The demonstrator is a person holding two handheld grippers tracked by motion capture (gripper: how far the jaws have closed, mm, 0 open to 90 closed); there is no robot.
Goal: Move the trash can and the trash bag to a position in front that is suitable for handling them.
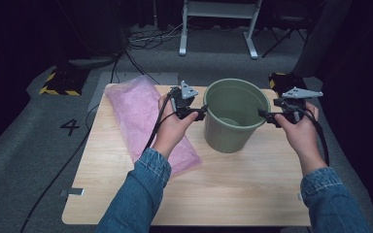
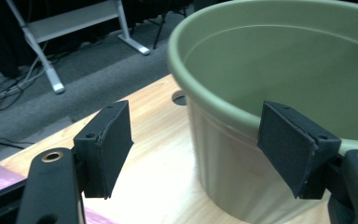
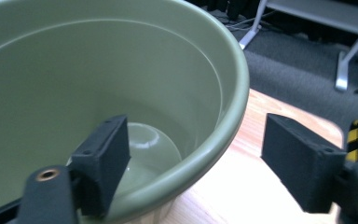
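My left gripper (image 1: 200, 112) spread at the rim of the round olive-green plastic bucket (image 1: 233, 116) mid-table, my right gripper (image 1: 267, 116) spread astride the opposite rim, crinkled pink plastic bag (image 1: 143, 114) lying under my left hand, light wooden table (image 1: 223, 194) otherwise bare.

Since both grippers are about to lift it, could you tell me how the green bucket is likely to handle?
The bucket looks like thin plastic and holds nothing, so it is probably light. Its wall may flex if squeezed. The rolled rim should give open fingers something to catch.
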